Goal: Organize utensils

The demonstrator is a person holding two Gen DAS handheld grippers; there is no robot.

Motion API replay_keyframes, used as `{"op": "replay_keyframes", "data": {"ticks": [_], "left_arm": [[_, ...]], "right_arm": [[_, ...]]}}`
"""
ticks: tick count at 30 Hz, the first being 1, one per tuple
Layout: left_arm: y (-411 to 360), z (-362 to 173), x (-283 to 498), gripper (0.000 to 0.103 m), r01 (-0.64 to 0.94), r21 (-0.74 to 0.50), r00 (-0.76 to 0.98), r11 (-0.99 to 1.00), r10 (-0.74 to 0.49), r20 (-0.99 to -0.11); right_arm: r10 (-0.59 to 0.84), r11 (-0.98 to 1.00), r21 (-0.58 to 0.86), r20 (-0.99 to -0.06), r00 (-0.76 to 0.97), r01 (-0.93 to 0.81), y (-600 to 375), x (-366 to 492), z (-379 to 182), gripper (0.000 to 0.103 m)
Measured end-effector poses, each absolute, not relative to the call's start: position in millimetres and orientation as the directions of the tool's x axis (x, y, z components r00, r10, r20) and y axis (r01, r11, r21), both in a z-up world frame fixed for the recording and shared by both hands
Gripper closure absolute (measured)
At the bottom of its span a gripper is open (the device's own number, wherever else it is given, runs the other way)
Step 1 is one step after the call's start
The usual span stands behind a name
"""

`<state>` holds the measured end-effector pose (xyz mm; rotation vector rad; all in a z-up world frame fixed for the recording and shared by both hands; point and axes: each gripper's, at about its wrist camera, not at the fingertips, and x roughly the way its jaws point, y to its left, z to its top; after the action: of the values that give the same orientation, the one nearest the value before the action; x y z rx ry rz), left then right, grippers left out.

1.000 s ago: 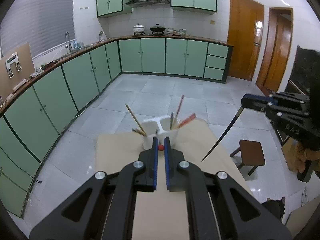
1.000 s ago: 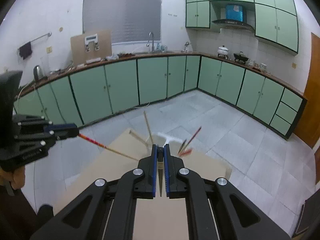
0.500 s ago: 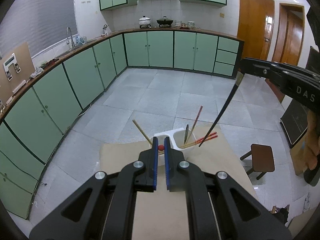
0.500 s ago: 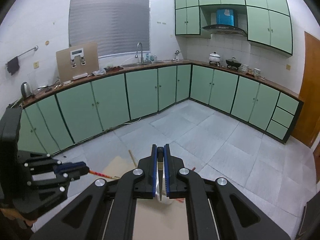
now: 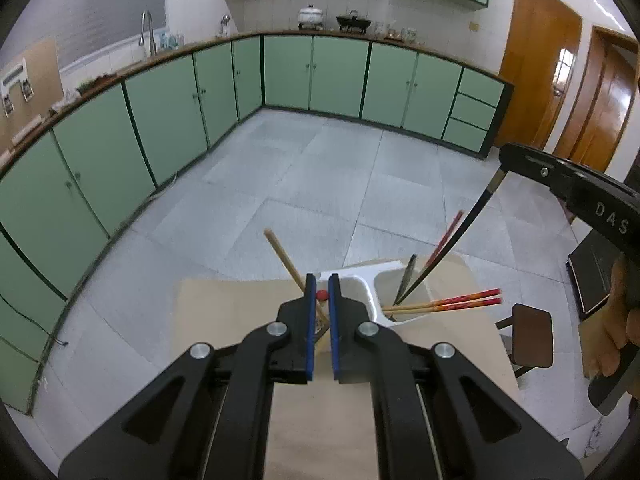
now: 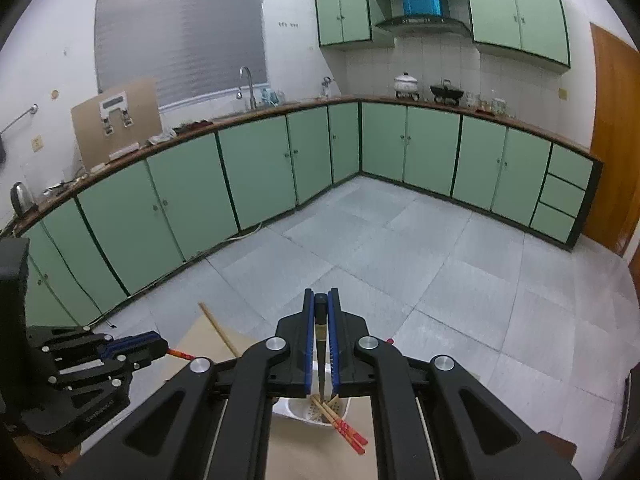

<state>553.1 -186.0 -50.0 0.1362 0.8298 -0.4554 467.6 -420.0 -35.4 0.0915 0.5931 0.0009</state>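
Chopsticks: black chopstick (image 5: 460,240) clenched in my right tongs (image 6: 321,344), tip inside white holder (image 5: 362,280) on the bench (image 5: 224,312). Left tongs (image 5: 322,300) grip a red-tipped chopstick (image 5: 320,295). Only my left view shows the red pair (image 5: 460,300) at 3 o'clock. Since half a second ago, black chopstick has dropped lower.

Both wrist views look down along their blue-padded fingers from close above the white two-compartment plastic utensil holder (image 5: 370,280) (image 6: 308,412) on the tan table's (image 5: 224,312) far edge, sharing green kitchen cabinets (image 5: 340,76) (image 6: 432,152).

green cabinets (image 6: 256,184), grey tiled floor (image 5: 320,184)
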Motion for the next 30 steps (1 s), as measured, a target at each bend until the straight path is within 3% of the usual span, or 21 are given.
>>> {"op": "replay_keyframes", "data": {"ticks": [9,10,11,18,19,21,22,24,26,30], "left_arm": [[-190,-85,570,0.096,0.442,-0.114,0.527,0.890,-0.361,-0.769],[-189,-85,571,0.096,0.437,-0.110,0.533,0.893,-0.356,-0.768],[-189,-84,571,0.092,0.435,-0.108,0.535,0.894,-0.353,-0.768],[-179,-65,558,0.058,0.430,-0.118,0.581,0.895,-0.375,-0.722],[-178,-61,553,0.053,0.428,-0.117,0.593,0.896,-0.376,-0.712],[-168,-53,540,0.034,0.419,-0.116,0.630,0.901,-0.380,-0.677],[-165,-50,535,0.032,0.420,-0.118,0.640,0.900,-0.386,-0.665],[-156,-44,518,0.021,0.417,-0.104,0.667,0.903,-0.382,-0.640],[-143,-42,497,0.013,0.397,-0.090,0.701,0.913,-0.365,-0.613],[-118,-42,450,0.008,0.357,-0.038,0.753,0.933,-0.312,-0.579]], "right_arm": [[0.054,0.989,0.142,-0.625,0.779,0.045,-432,487,-80,0.095],[0.049,0.989,0.137,-0.621,0.782,0.047,-433,487,-81,0.089],[0.051,0.989,0.139,-0.622,0.781,0.046,-434,485,-81,0.082],[0.045,0.990,0.135,-0.594,0.803,0.044,-438,462,-68,0.078],[0.042,0.990,0.132,-0.588,0.807,0.045,-439,458,-66,0.074],[0.030,0.990,0.132,-0.570,0.821,0.056,-440,443,-60,0.060],[0.017,0.989,0.130,-0.561,0.828,0.067,-440,434,-58,0.049],[-0.020,0.991,0.101,-0.544,0.839,0.089,-438,415,-55,0.040],[-0.045,0.991,0.079,-0.539,0.841,0.104,-437,398,-55,0.029],[-0.114,0.983,0.063,-0.517,0.848,0.170,-436,349,-61,0.014]]}}
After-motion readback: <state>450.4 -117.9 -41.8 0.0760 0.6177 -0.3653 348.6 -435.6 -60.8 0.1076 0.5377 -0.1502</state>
